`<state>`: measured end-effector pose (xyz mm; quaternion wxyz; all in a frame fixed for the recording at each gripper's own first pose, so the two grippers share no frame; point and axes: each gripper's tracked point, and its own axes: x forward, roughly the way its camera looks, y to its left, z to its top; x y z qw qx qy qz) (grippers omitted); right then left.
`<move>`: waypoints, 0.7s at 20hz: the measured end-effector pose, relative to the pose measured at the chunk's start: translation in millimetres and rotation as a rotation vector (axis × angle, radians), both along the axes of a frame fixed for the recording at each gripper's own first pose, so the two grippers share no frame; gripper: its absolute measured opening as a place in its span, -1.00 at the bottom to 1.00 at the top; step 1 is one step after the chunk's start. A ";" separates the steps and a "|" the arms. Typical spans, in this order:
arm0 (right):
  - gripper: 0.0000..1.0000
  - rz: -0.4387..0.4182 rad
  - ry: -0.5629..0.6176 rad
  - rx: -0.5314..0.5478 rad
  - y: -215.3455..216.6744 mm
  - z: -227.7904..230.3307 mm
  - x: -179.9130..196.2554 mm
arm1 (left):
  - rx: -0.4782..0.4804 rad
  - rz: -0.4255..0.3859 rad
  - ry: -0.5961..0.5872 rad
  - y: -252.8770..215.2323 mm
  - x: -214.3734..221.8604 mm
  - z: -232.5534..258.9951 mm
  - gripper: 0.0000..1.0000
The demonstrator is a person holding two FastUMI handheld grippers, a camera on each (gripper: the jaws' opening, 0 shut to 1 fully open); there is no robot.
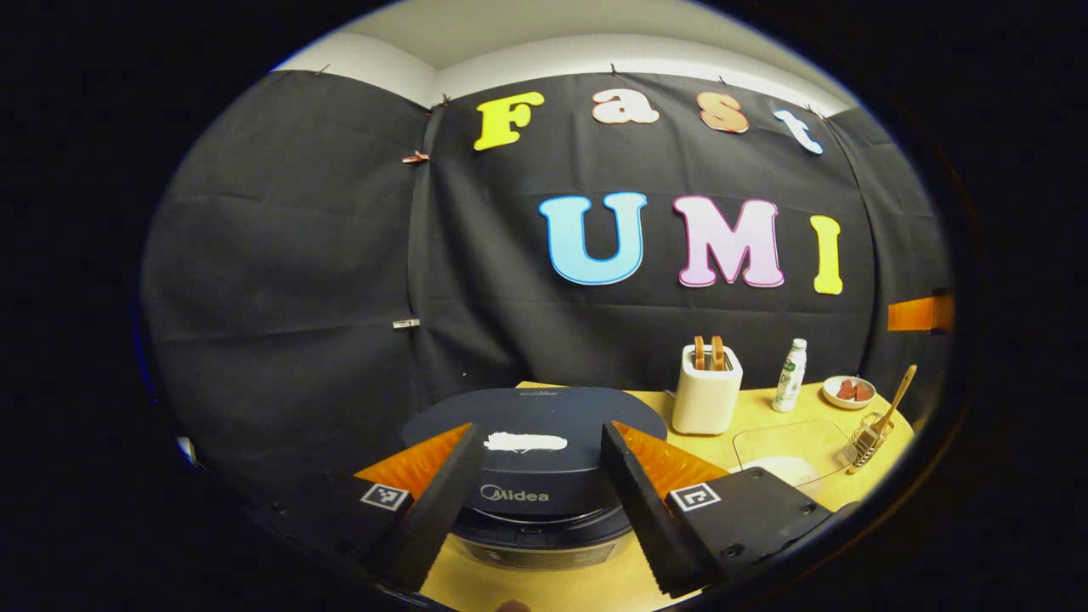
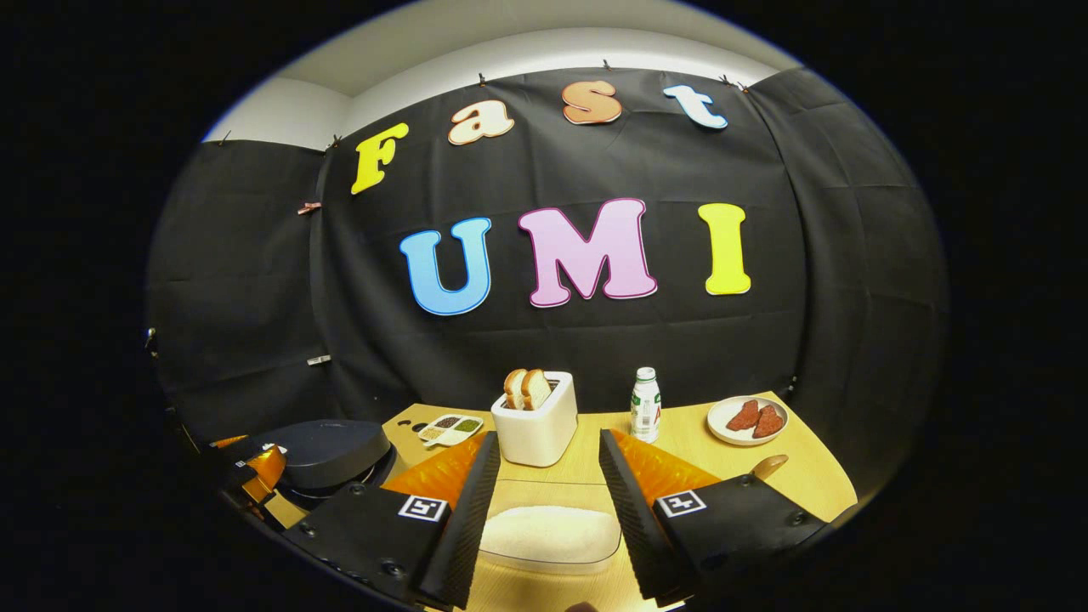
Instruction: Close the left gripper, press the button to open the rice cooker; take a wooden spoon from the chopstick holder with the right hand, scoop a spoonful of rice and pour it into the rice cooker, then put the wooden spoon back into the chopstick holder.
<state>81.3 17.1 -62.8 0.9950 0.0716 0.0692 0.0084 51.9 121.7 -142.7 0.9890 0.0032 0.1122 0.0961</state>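
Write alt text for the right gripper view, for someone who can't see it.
An open gripper hovers over a clear container of white rice on a wooden table. Beyond stand a white toaster holding bread, a small bottle and a plate of meat; a dark, closed rice cooker sits at left.

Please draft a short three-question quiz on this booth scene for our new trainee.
1. True or false: the rice cooker has its lid down.
2. The wooden spoon stands in: A) the toaster; B) the chopstick holder; C) the plate.
3. What lies in the clear container between the right gripper's fingers in the right gripper view?

Key
1. True; the left gripper hangs open before it.
2. B.
3. White rice.
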 end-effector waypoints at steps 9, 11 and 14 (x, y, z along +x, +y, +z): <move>0.48 0.005 0.002 -0.002 0.9 -1.0 -0.8 | -0.027 -0.015 0.069 -0.8 -9.9 -45.7 0.93; 0.48 0.003 0.006 -0.001 0.8 -3.0 -2.6 | -0.021 -0.013 0.059 -2.0 -11.3 -46.8 0.94; 0.48 0.001 0.007 0.002 1.1 -3.2 -1.6 | -0.037 -0.019 0.048 -0.6 -10.6 -47.8 0.96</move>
